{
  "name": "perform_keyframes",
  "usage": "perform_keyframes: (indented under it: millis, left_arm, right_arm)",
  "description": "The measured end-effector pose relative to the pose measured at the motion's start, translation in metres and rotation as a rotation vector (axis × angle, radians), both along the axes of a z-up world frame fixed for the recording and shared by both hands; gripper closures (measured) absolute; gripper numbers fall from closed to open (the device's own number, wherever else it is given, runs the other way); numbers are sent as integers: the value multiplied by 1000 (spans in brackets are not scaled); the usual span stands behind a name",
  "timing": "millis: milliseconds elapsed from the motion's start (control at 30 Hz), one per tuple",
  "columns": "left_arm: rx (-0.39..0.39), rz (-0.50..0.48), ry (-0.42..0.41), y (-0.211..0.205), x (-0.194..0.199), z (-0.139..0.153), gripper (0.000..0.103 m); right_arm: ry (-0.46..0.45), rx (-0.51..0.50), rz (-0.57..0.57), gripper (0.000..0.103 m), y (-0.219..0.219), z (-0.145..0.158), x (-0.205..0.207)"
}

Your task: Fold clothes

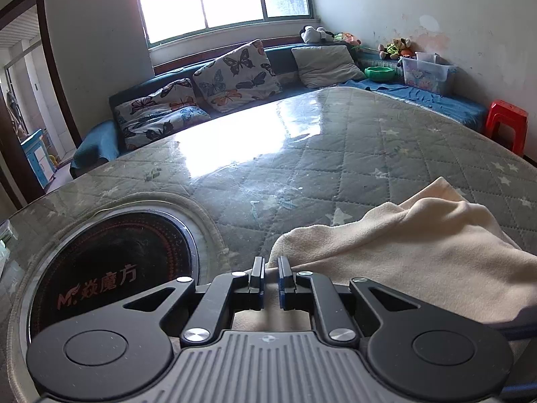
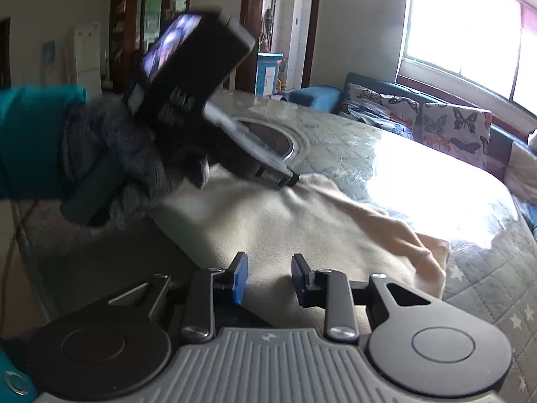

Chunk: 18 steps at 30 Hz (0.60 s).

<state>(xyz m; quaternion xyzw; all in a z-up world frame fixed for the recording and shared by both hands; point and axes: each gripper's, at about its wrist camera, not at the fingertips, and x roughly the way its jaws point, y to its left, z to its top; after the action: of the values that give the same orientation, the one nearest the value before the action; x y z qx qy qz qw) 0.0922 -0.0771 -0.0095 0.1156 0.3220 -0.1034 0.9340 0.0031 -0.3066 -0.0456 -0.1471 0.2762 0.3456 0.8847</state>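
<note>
A cream fleece garment (image 1: 419, 252) lies bunched on the quilted table top (image 1: 302, 174), and it also shows in the right wrist view (image 2: 285, 221). My left gripper (image 1: 271, 262) sits at the garment's left edge with its jaws nearly closed; a thin gap shows, and I cannot tell if cloth is pinched. In the right wrist view the left gripper (image 2: 292, 178) presses down onto the cloth's far edge, held by a grey-gloved hand (image 2: 134, 168). My right gripper (image 2: 270, 262) is open above the near part of the garment, holding nothing.
A round black hotplate (image 1: 114, 268) is set into the table at the left. A sofa with butterfly cushions (image 1: 235, 74) runs behind the table under the window. A red stool (image 1: 506, 124) stands at the right. The table cover (image 2: 436, 184) glares.
</note>
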Motion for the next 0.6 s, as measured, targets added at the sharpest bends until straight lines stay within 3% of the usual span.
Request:
perform_keyframes:
  millis: [167,333,600]
  left_arm:
    - [7,10,-6,0,-1,0,89]
    - [-10,19,-17,3,-9,5,88]
    - [-74,-50,-43,11,-67,19,88]
  right_arm:
    - [63,15,-76,75,-25,-2,8]
    - [104,93,-112,75,-43,9,13]
    - [115,109,-197,75,-62,6,44]
